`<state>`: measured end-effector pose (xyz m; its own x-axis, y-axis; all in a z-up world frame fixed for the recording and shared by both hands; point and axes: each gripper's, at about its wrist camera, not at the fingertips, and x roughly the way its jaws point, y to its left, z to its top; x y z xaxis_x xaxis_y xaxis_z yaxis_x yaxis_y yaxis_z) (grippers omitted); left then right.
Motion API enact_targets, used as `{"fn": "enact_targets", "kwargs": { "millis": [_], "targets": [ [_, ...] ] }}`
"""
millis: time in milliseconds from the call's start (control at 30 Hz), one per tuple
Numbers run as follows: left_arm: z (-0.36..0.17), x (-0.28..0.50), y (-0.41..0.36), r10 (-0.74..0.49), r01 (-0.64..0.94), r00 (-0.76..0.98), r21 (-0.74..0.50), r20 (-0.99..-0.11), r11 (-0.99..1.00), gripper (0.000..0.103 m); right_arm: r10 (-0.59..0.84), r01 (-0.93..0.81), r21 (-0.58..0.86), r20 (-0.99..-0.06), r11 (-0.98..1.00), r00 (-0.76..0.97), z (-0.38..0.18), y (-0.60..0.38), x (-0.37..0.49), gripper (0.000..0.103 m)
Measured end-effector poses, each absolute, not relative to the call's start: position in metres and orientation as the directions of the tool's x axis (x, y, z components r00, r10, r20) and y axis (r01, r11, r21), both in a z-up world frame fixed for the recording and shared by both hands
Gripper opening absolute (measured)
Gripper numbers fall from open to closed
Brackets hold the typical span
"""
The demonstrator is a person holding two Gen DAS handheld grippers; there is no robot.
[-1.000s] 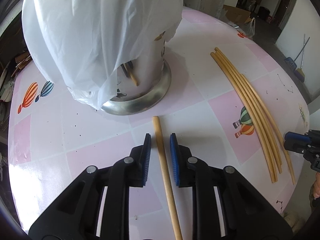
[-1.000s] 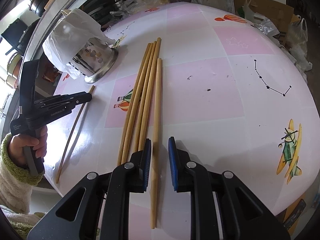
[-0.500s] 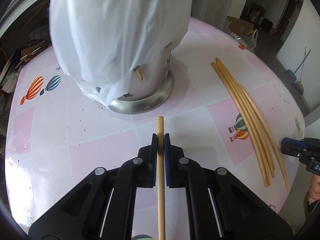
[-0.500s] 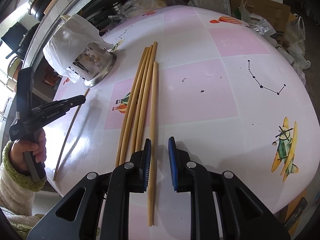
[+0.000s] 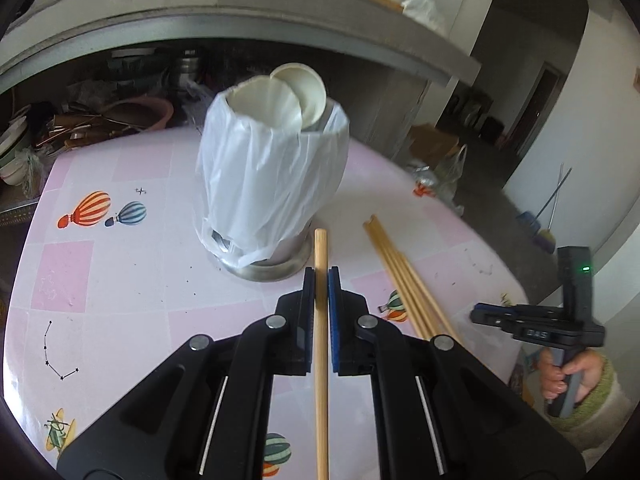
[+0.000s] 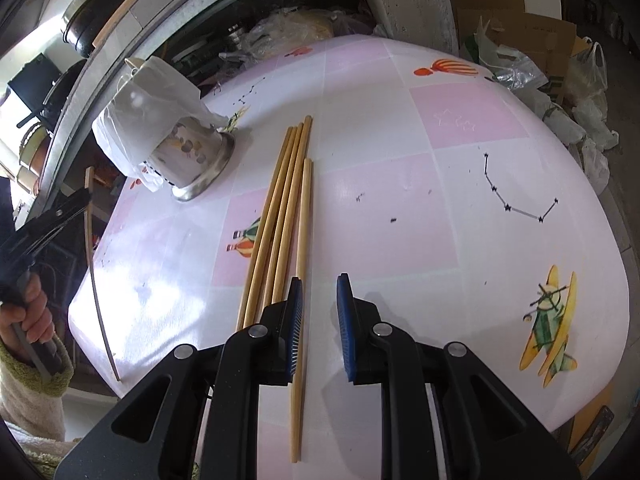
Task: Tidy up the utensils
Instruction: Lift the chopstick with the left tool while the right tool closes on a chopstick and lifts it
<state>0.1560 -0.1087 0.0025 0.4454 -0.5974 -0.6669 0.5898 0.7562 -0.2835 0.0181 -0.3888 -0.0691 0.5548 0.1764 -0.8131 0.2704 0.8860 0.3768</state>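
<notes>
holder [image 5: 272,184]: bagged, upright on desk [image 5: 120,280], contents unseen | left tongs [image 5: 321,280]: clamped on one stick [image 5: 321,344], tip short of holder, not yet in | five sticks [image 6: 280,208]: left on desk | right tongs [image 6: 318,292]: apart, gripping nothing, astride one stick

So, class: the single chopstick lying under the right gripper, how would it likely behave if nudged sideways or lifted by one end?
The chopstick looks round and smooth, so a sideways nudge would probably roll it across the glossy table. It appears thin, straight wood, so likely light and stiff. Gripped near one end by the right gripper, it may tip downward.
</notes>
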Motion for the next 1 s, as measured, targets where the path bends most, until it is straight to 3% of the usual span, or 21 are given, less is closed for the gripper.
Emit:
{"fn": "enact_targets", "kwargs": {
  "millis": [467,1000],
  "targets": [
    [0.026,0.138,-0.076,-0.633,0.559,0.505,-0.336,-0.587,0.758,0.006,0.176,0.215,0.339,-0.821,0.916,0.543,-0.075,-0.392,0.080,0.018],
    [0.022,0.145,-0.065,-0.628,0.533,0.515,-0.356,-0.583,0.767,0.006,0.121,0.145,0.206,-0.886,0.968,0.448,-0.089,-0.371,0.118,0.018]
  ]
}}
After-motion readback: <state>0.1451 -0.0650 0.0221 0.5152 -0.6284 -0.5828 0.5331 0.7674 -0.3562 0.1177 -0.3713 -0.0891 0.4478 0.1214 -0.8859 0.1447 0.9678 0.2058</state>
